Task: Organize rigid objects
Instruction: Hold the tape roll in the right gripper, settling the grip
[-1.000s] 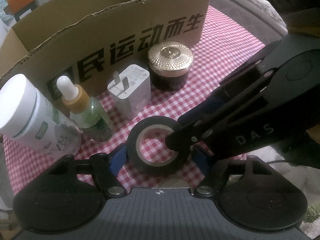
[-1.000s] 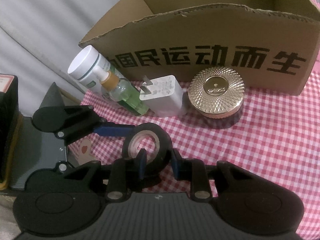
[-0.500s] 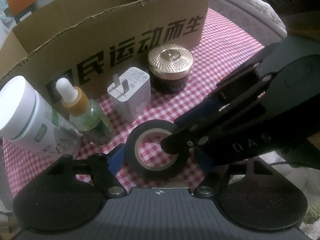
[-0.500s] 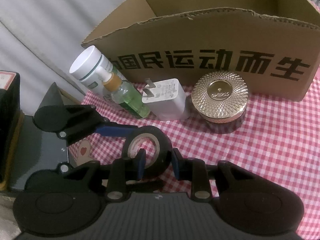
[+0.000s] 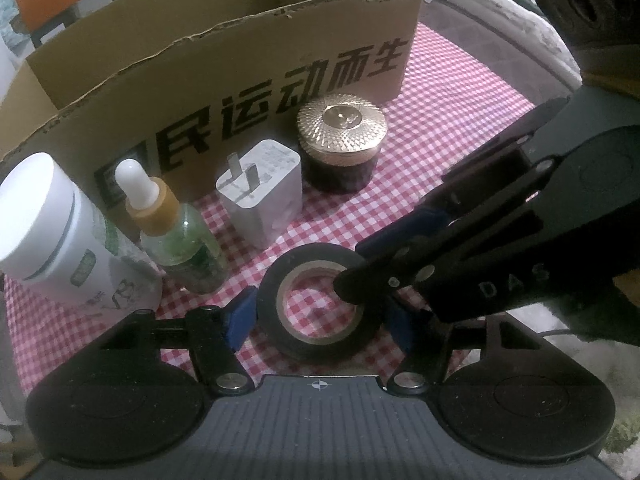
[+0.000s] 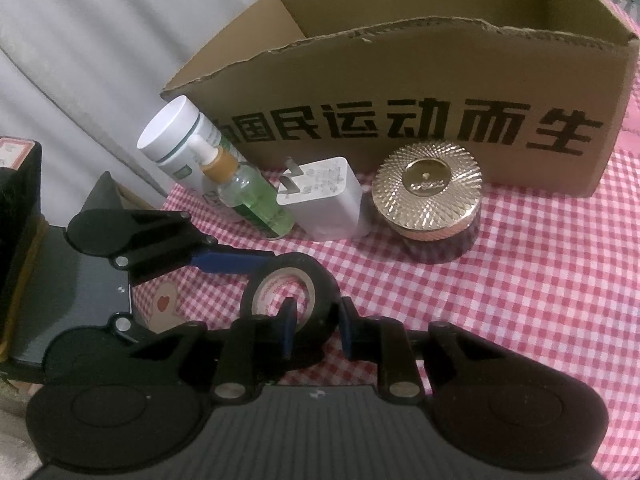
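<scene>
**Two tools meet on one roll of tape**

A red-and-white checked cloth covers the tabletop [image 6: 520, 280], with an open cardboard box [image 6: 400, 80] printed in black characters standing at the far side and grey fabric behind. Directly ahead of both tools lies the roll of black tape [image 5: 316, 308], resting flat on the cloth. Beyond it, in a row against the box, stand a white bottle [image 5: 52, 232], a dropper bottle [image 5: 176, 240] of green liquid, a white plug adapter [image 5: 264, 192] and a dark jar with a gold lid [image 5: 340, 140].

The left tool [image 5: 318, 314] straddles the roll from outside, its blue pads half spread; its jaws have just been closing, with the roll between them, and whether the pads already press the rim cannot be told. The right tool [image 6: 316, 332] comes in from the left tool's right-hand side, its jaws narrow and just drawn closer, one finger inside the core and one outside, pinching the ring's wall.

The roll looks light and stiff, a hard ring with a smooth outer face that may slip under flat pads. A bite across the wall, core to rim, appears the surer hold; squeezing across the full width risks the roll popping up or tilting out of the grip.
</scene>
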A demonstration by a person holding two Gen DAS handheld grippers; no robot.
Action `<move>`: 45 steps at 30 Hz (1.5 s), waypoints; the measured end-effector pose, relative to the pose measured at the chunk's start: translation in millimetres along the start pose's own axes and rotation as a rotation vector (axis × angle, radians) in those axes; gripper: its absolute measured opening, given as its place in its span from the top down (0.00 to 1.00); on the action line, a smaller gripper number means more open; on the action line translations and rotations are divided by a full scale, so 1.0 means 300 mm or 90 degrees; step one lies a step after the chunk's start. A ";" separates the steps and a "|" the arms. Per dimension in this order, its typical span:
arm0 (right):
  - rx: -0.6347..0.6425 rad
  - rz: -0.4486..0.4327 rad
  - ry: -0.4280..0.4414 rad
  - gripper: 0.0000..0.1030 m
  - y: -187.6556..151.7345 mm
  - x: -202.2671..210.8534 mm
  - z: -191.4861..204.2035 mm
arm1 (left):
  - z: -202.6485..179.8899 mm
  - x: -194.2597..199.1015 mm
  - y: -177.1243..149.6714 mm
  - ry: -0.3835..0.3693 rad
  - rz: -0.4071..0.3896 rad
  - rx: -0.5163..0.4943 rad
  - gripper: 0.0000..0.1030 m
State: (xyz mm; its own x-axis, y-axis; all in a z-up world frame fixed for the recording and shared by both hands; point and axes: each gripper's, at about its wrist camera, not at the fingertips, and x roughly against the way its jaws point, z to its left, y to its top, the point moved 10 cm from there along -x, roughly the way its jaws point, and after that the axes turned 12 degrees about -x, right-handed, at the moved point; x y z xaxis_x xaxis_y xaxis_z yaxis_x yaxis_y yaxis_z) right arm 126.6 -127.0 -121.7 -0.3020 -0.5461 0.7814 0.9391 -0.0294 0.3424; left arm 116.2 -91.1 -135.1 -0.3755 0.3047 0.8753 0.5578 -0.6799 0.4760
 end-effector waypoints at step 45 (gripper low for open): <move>-0.094 0.019 0.070 0.76 0.001 0.004 -0.050 | -0.010 -0.024 -0.005 -0.014 0.013 -0.025 0.24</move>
State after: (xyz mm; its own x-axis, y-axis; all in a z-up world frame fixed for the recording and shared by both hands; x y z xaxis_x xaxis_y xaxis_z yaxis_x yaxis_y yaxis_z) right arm 129.0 -140.1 -128.4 -0.2611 -0.6361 0.7261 0.9638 -0.1299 0.2328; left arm 115.8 -94.3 -142.3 -0.3484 0.3046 0.8865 0.5352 -0.7118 0.4549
